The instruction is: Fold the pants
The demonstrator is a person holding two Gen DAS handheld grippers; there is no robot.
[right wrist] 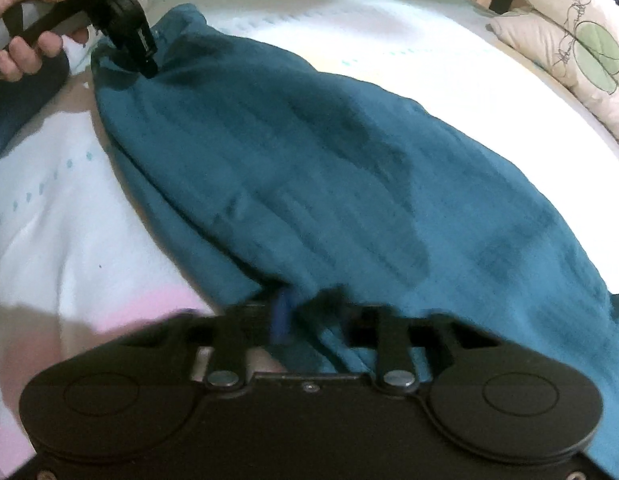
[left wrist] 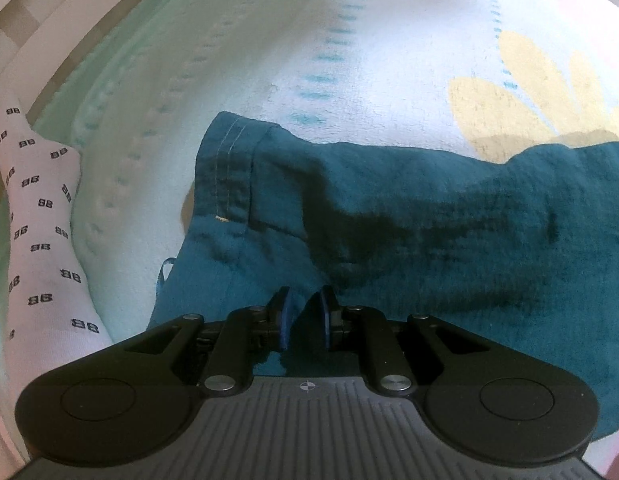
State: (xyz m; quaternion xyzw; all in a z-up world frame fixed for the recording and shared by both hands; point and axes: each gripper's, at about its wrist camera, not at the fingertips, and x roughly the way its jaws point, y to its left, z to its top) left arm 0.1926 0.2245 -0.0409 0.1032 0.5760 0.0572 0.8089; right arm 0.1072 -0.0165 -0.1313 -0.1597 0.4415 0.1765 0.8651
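Your left gripper (left wrist: 303, 316) has its blue-padded fingers (left wrist: 283, 320) nearly closed, pinching a fold of the teal pants (left wrist: 409, 240). Your right gripper (right wrist: 305, 320) is blurred, fingers shut, cloth bunched over them and hiding the tips. The soft, creased pants stretch across the white quilted bed (left wrist: 269, 40); a patterned pillow (right wrist: 569, 40) is cut off.

Your left gripper (left wrist: 303, 316): matte black, blue pads, silver rivets, ribbed grey housing.
Your right gripper (right wrist: 305, 320): same black build.
Your legwear (left wrist: 41, 220): white, dark monogram print.
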